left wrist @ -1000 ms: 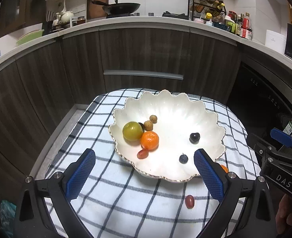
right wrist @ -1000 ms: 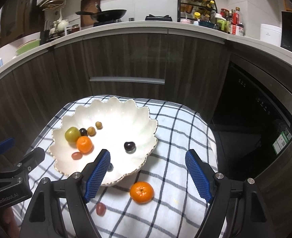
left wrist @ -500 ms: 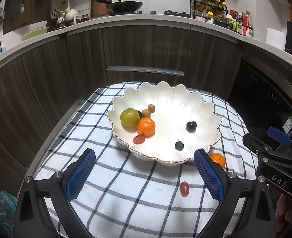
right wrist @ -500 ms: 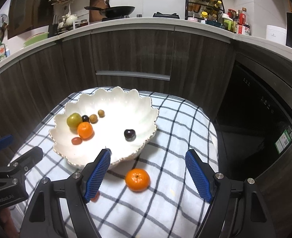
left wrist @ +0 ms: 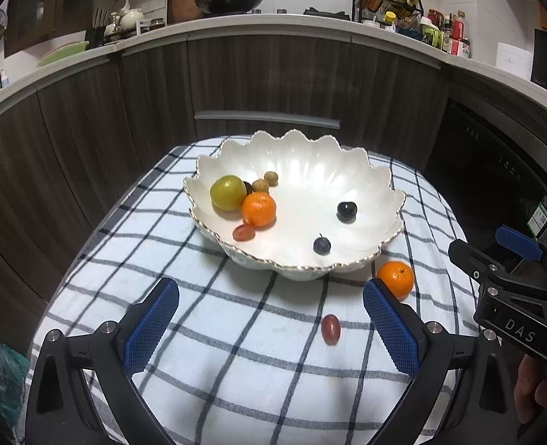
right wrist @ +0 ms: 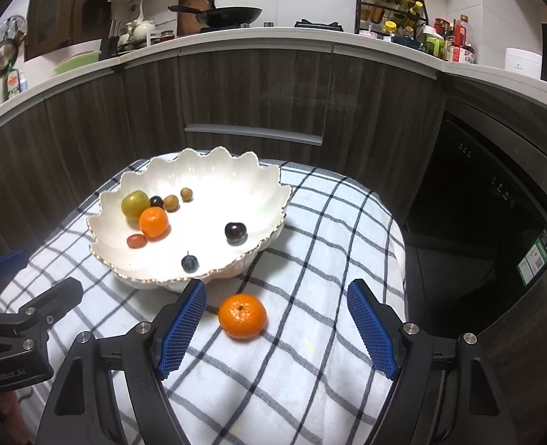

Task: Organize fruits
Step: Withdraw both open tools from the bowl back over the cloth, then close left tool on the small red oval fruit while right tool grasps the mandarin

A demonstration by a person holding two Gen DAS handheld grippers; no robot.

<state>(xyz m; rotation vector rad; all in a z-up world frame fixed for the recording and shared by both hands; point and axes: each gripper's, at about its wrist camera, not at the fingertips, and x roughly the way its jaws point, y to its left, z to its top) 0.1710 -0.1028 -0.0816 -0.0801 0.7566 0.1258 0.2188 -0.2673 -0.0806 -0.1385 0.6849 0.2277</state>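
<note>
We hold both grippers spread and empty: left gripper [left wrist: 271, 319] near a grape [left wrist: 330, 329], right gripper [right wrist: 277, 319] around a mandarin [right wrist: 242, 316].

White scalloped ceramic bowl [left wrist: 381, 185] sits on checked cloth [left wrist: 199, 333]; orange tangerine [right wrist: 242, 315] and red grape [left wrist: 330, 329] lie before it, outside.

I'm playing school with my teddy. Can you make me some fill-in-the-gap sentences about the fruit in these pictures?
1. The white scalloped ceramic bowl sits on a blue-and-white ____ cloth.
2. The number of orange mandarins inside the bowl is ____.
3. The mandarin on the cloth lies between the open right gripper's ____ pads.
4. The small oval red grape lies ____ the bowl.

Missing words: checked; one; blue; outside
</note>
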